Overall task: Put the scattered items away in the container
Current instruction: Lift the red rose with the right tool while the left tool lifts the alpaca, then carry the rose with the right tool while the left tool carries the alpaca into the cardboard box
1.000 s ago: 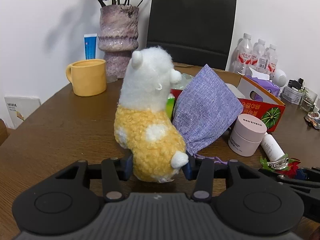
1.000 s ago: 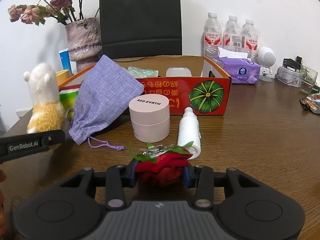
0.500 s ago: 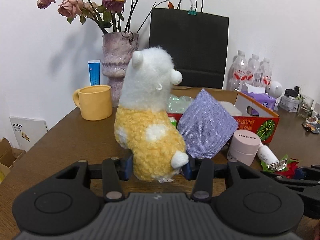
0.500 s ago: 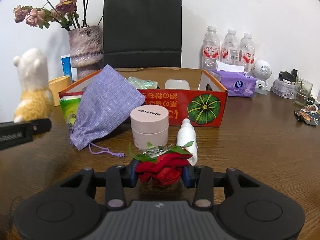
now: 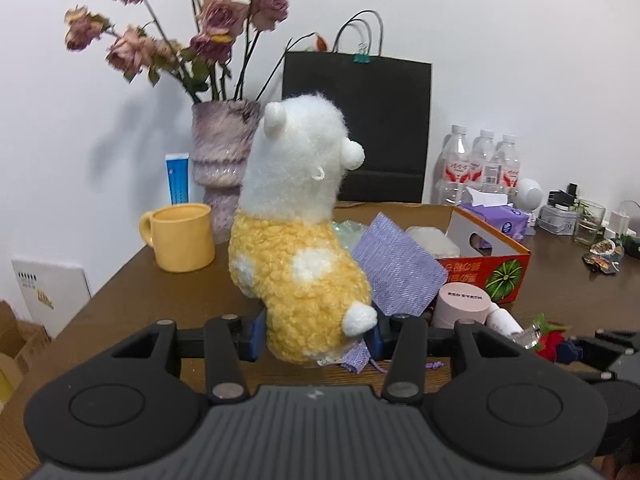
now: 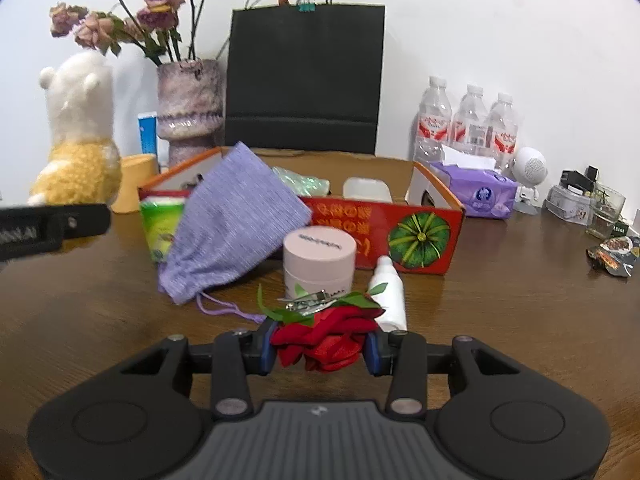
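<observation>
Right now my left gripper [image 5: 316, 332] is clamped on the lower body of the plush alpaca [image 5: 300, 248], low enough that its tall white head rides upright above my fingers and the toy hangs clear of the table [image 5: 132, 300], ready, I judge, to go over the wall of the box. My right gripper [image 6: 320, 348] is pinched on the red fabric rose [image 6: 326, 340], gripping the bloom itself since the leaves are too flimsy to hold (a silvery metal clip of some sort [image 6: 308, 304] lies across those leaves, and I cannot tell whether it is fastened to the flower or merely resting on it). Just past the rose lie the things I have yet to collect: a white bottle [image 6: 388, 292] on its side, a pink jar [image 6: 319, 260] standing beside it, and a purple drawstring pouch [image 6: 236, 228] leaning against the front wall of the red cardboard box [image 6: 416, 236], its cord trailing on the wood. The box is the container, I take it, and it already holds a pale plastic tub and some greenish wrapping, though the pouch hides its left end and the front wall cuts off whatever sits on the floor. From the left camera the alpaca blocks most of the box. Beyond, the vase of dried roses [image 6: 188, 112] and black paper bag [image 6: 304, 80] stand against the wall.
</observation>
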Demonstrator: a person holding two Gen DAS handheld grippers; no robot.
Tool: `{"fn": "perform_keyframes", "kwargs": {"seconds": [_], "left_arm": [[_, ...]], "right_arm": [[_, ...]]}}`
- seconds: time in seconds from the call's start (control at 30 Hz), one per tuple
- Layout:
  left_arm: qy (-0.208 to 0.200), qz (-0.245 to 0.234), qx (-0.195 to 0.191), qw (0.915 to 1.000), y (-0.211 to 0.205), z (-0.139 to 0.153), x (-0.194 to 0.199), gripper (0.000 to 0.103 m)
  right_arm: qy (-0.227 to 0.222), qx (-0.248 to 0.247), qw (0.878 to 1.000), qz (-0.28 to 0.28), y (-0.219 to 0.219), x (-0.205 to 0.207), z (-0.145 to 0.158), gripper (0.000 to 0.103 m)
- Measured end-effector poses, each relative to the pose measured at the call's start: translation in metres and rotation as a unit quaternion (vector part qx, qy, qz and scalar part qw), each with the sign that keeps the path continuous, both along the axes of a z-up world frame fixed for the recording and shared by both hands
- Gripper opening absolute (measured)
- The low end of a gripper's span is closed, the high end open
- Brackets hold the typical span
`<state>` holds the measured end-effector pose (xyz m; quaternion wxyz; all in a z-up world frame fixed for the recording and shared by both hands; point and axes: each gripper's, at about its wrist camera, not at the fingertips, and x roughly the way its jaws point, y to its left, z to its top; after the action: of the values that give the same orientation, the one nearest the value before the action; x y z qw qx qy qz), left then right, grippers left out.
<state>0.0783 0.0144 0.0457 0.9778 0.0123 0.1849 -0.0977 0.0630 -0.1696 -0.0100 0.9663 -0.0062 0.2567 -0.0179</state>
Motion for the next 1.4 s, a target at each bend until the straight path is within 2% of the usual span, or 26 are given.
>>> {"fn": "perform_keyframes", "kwargs": {"seconds": [0.2, 0.4, 0.73, 0.93, 1.1, 1.4], "left_arm": [[0.006, -0.013, -0.004, 0.9999, 0.005, 0.014, -0.009, 0.047], [0.050, -0.056, -0.020, 0.9970, 0.014, 0.030, -0.009, 0.047], [0.053, -0.071, -0.009, 0.9960, 0.016, 0.070, -0.002, 0.047], [0.042, -0.060, -0.013, 0.9972, 0.016, 0.098, 0.012, 0.047], [0.055, -0.067, -0.019, 0.9960, 0.013, 0.118, 0.030, 0.047], [0.085, -0.057, -0.028, 0.9944, 0.004, 0.132, 0.075, 0.047]], "right_arm": [[0.000, 0.009, 1.000, -0.002, 0.004, -0.006, 0.026, 0.040], [0.006, 0.042, 0.999, 0.005, -0.003, -0.011, 0.051, 0.040], [0.002, 0.048, 0.999, 0.010, -0.018, -0.008, 0.098, 0.040], [0.010, 0.035, 0.999, 0.014, -0.025, 0.008, 0.121, 0.040], [0.013, 0.043, 0.999, 0.013, -0.029, 0.022, 0.142, 0.040], [0.006, 0.011, 1.000, 0.014, -0.019, 0.049, 0.166, 0.040]]}}
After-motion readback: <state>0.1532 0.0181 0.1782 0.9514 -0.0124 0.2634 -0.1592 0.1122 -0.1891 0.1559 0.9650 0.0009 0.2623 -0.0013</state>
